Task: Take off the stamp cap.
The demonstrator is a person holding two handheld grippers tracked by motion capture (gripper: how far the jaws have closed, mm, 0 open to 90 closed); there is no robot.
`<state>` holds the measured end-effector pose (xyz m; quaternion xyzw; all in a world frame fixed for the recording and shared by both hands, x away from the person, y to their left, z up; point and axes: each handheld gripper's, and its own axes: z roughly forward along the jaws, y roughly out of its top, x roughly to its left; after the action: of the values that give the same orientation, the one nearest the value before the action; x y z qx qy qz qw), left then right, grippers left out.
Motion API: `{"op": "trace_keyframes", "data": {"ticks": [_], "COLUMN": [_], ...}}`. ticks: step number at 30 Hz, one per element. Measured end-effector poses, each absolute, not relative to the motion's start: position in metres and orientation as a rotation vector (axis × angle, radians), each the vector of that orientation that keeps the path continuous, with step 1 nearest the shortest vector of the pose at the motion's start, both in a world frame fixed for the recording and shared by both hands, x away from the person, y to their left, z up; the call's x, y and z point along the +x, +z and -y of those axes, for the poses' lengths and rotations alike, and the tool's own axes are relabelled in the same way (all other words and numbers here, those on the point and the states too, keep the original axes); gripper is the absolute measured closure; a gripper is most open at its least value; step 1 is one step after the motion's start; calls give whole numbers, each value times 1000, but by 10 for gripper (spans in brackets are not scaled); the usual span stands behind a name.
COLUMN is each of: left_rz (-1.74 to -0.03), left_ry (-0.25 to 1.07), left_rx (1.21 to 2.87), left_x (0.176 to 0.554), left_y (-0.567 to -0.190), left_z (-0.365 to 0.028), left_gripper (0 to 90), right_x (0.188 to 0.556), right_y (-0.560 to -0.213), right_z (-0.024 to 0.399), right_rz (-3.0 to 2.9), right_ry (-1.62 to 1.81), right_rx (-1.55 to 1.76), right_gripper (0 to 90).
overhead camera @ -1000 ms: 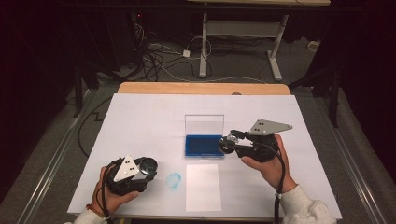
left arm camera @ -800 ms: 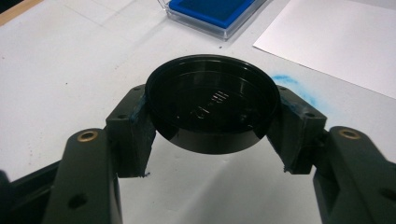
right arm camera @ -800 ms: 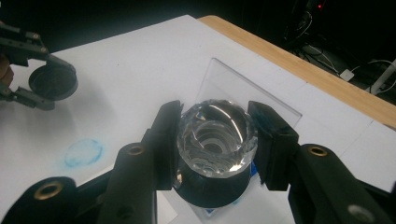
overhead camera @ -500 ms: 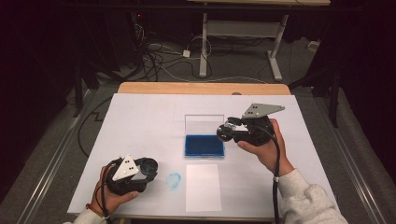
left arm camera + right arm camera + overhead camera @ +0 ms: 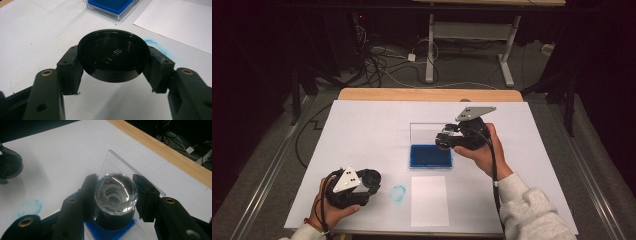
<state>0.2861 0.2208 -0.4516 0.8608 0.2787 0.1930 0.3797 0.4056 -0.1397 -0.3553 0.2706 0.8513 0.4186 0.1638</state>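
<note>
Right of centre in the high view, my right gripper is clamped on a round stamp with a faceted clear top and a black body, holding it over the blue ink pad in its clear hinged case. At the centre of the right gripper view, the two black jaws press on opposite sides of the stamp's black body, just below the faceted top, and the blue pad lies directly beneath it, with the raised clear lid standing behind. At the lower left of the high view, my left gripper is closed on a shallow round black cap, held by its rim between both pads just above the white sheet covering the table. A faint blue ring-shaped ink mark lies just to the right of the cap, and a separate blank white paper rectangle lies below the ink pad.

I judge the step in hand to be inking the stamp. To do it well, I should keep the stamp face level over the middle of the pad, lower it straight, press evenly without rocking, and stay clear of the upright lid. The grip should stay firm so the smooth body does not slip. Meanwhile I should keep the cap steady and well apart from the ink.
</note>
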Motion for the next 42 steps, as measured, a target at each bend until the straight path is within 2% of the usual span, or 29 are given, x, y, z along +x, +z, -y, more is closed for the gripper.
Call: {"op": "trace_keyframes", "data": {"ticks": [22,42], "left_rz": [-707,-704], "left_ry": [478,464], "left_rx": [2206,2216], "left_x": [287,288], "left_y": [-453,-454], "left_z": [-221,-220], "left_gripper": [371,370], "right_x": [419,427], "right_y": [-399,-417], "right_z": [79,64], "right_rz": [-2588,-2643], "right_ry": [1065,997], "right_rx": [745,757], "right_gripper": [575,575]}}
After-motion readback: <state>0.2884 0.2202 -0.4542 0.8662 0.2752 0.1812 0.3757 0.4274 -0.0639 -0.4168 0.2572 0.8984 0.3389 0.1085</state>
